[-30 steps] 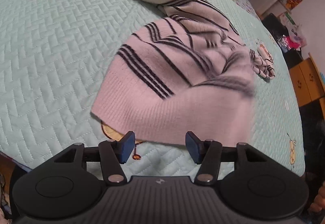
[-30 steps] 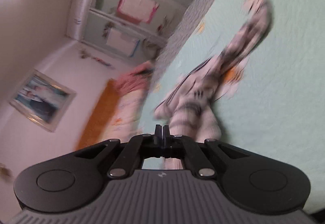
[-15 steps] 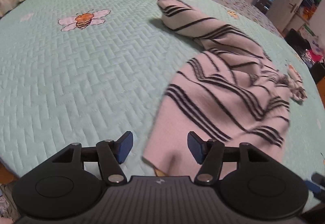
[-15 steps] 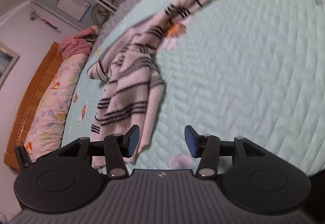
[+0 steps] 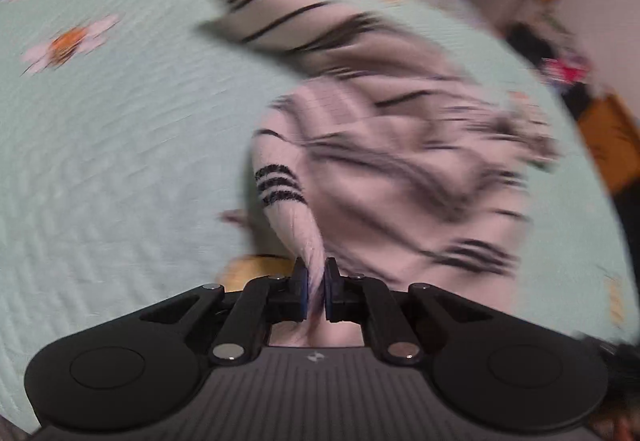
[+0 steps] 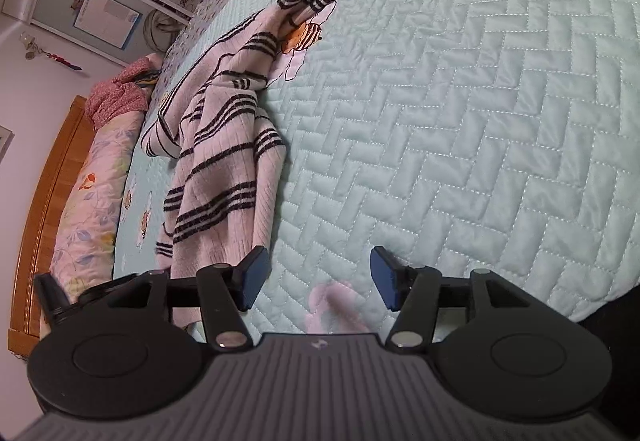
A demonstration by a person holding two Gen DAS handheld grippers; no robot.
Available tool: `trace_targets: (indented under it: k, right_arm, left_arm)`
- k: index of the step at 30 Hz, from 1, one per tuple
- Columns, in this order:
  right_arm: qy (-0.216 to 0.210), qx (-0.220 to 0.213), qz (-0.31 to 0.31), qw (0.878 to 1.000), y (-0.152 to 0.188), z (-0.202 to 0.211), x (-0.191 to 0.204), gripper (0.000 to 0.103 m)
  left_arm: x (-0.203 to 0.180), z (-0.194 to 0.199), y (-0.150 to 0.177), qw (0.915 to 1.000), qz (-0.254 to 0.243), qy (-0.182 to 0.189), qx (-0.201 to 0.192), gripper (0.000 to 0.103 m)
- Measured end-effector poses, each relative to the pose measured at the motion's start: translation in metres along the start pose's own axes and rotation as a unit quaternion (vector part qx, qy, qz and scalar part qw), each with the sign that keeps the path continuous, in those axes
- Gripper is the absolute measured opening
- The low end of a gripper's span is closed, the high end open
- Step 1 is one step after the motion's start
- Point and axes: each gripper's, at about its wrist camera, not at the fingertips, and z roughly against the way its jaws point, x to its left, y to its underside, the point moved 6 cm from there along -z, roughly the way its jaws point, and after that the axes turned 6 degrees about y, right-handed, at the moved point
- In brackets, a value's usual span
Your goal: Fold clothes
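We judge the striped sweater (image 6: 224, 145), lying rumpled along the quilted bed cover (image 6: 460, 121), to be soft, light and limp; best held at hem corners or cuffs. The left gripper (image 5: 316, 281) pinches a bunched edge (image 5: 296, 225); the right gripper (image 6: 316, 277) hangs empty, jaws wide apart. Left view motion-blurred, so sleeves and collar unclear.

Left gripper (image 5: 316, 279) is clamped tight, its jaws pinching a bunched fold of the striped sweater (image 5: 392, 169) between them, while the right gripper (image 6: 316, 273) hangs low with its blue-padded jaws spread wide, gripping nothing.
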Motion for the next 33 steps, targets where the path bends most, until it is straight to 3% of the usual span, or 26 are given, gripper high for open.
trace_targets:
  k: [3,5,8,11,17,20,25,31,33]
  right_arm:
    - [0.005,-0.003,-0.005,1.000,0.000,0.004,-0.003,0.058]
    - [0.007,-0.005,-0.006,1.000,-0.001,0.006,-0.004,0.058]
    - [0.011,-0.002,-0.002,1.000,0.001,0.006,-0.001,0.059]
    - [0.012,0.002,0.002,1.000,0.003,0.007,0.001,0.060]
    - [-0.013,0.000,-0.003,1.000,0.000,0.004,0.005,0.062]
    - [-0.020,0.002,0.006,1.000,-0.002,-0.004,0.012,0.062]
    - [-0.020,0.013,0.012,1.000,-0.002,-0.018,0.017,0.065]
    - [-0.028,0.019,0.001,0.999,-0.007,-0.024,0.013,0.066]
    - [-0.030,0.021,-0.005,0.999,-0.010,-0.025,0.011,0.066]
  left_arm:
    - [-0.026,0.025,0.012,0.9977,-0.021,0.064,0.005,0.006]
    - [-0.033,0.032,0.025,0.9962,-0.030,0.077,0.027,0.006]
    - [-0.021,0.029,0.042,0.9935,0.008,0.083,0.077,0.006]
    - [-0.001,0.039,0.030,0.9961,0.041,0.063,0.045,0.012]
    - [0.039,0.061,0.007,0.9938,0.107,0.020,-0.022,0.045]
    - [0.059,0.060,-0.023,0.9894,0.132,-0.010,-0.059,0.059]
    - [0.098,0.033,-0.079,0.9733,0.199,-0.044,-0.105,0.063]
    - [0.132,-0.036,-0.142,0.9643,0.236,-0.029,-0.117,0.065]
    - [0.141,-0.058,-0.155,0.9559,0.267,-0.017,-0.121,0.064]
